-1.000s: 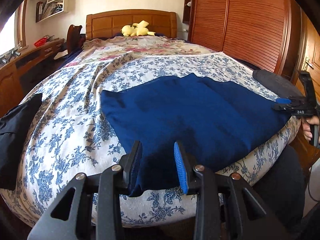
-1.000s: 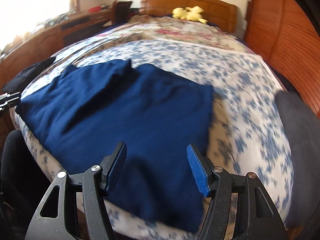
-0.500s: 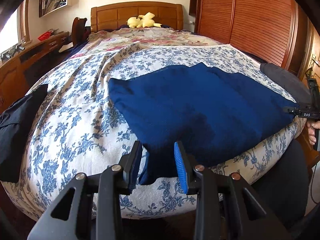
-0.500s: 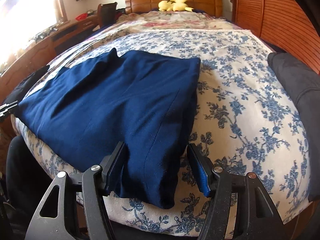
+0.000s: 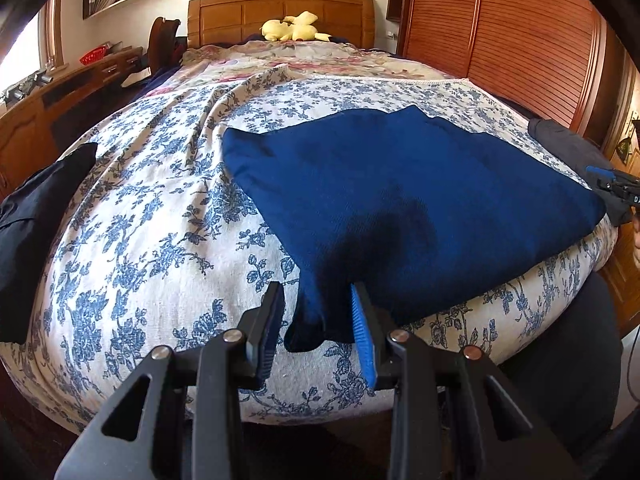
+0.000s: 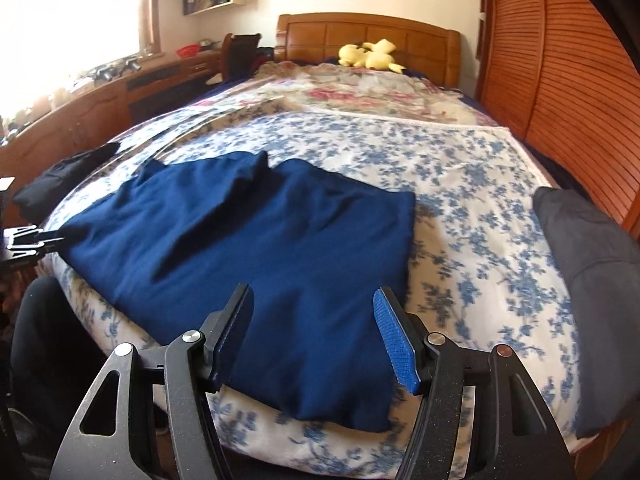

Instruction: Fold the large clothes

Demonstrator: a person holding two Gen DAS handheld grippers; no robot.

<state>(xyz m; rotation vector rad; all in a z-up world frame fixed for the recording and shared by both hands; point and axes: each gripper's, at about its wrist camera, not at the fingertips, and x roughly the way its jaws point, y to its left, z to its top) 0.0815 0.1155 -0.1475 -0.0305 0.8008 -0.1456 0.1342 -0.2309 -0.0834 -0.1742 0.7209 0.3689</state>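
While the folded navy garment (image 5: 400, 200) lies flat on the near half of the bed, close to the foot edge, one of its corners droops over that edge between the fingers of the left gripper (image 5: 318, 326). Those jaws stand partly apart with the cloth corner hanging in the gap; neither pad clearly presses it, so it looks let go rather than pinched. In the right wrist view the garment (image 6: 256, 256) spreads toward the foot edge, and the right gripper (image 6: 314, 330) hovers above its near hem with jaws set wide, clamping nothing.

Under the garment is a white bedspread with blue flowers (image 5: 152, 216), wrinkled toward the left side of the bed. Beyond it, nearer the headboard (image 5: 280, 12), a pink floral cover (image 5: 280, 60) is laid, with a yellow plush toy (image 5: 294, 31) at the head edge.

A black piece of clothing (image 5: 36, 216) sits at the left edge of the bed, and a dark grey one (image 6: 592, 272) at the right edge; both are apart from the navy garment. A wooden desk (image 6: 100, 108) runs along the left side, and slatted wooden wardrobe doors (image 5: 500, 32) along the right.
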